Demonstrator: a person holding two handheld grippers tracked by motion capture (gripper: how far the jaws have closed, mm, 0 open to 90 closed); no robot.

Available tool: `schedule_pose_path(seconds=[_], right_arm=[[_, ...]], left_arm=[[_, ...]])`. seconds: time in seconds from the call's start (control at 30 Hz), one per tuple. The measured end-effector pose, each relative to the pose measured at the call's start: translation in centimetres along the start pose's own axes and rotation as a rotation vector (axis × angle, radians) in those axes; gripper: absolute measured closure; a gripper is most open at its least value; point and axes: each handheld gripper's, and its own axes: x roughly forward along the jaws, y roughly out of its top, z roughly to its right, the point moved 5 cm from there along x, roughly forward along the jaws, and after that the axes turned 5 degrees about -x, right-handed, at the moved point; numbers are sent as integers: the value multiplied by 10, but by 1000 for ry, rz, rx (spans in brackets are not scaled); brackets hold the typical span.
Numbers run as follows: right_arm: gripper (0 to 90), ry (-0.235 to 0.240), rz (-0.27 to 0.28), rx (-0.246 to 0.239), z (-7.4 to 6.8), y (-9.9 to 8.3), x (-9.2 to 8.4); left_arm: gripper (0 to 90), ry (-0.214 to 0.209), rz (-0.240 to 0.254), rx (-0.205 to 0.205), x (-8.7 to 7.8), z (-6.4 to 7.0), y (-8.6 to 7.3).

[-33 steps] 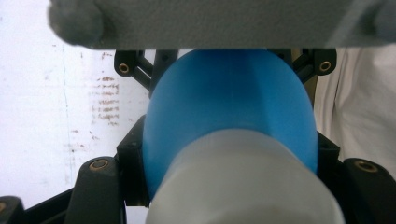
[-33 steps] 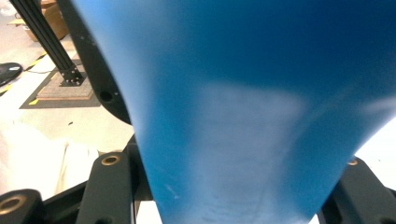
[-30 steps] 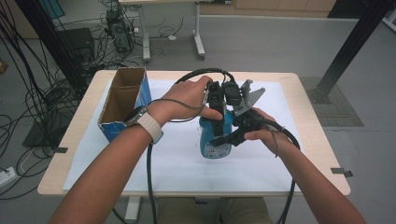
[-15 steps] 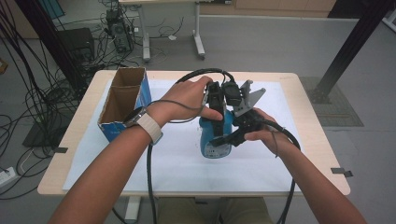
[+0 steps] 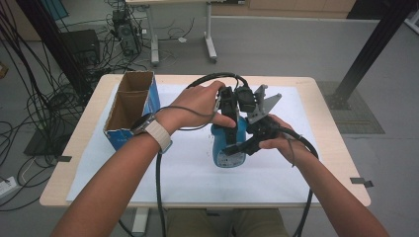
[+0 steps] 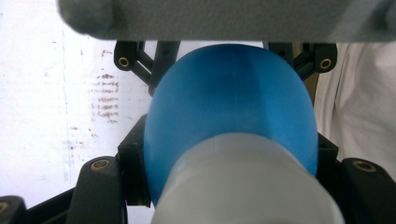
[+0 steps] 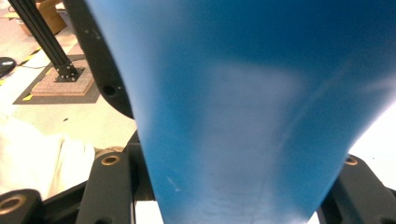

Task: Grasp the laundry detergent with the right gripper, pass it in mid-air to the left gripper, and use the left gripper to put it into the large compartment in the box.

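Observation:
A blue bottle with a white cap is held upright just over the white sheet at the table's middle. My left gripper comes down from above and is shut on the bottle's top end; in the left gripper view the blue body sits between its black jaws. My right gripper reaches in from the right and is shut on the lower body, which bulks between its jaws in the right gripper view. The bottle's base is hidden.
An open blue cardboard box stands on the table's left side. The wooden table edge runs along the front. Cables trail from both grippers, and a black post stands off the table's far right.

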Motion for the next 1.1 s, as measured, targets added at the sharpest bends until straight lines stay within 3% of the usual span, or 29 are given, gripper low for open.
schedule_pose_path(seconds=[0.13, 0.17, 0.23, 1.1], right_arm=[[432, -1, -2, -2, 0, 0, 0], [432, -16, -10, -22, 3, -1, 0], [431, -1, -1, -1, 0, 0, 0], [431, 1, -4, -3, 0, 0, -1]], left_arm=[[374, 1, -2, -2, 0, 0, 0], [374, -1, 0, -3, 0, 0, 0], [374, 1, 0, -2, 0, 0, 0], [373, -2, -2, -5, 0, 0, 0]])
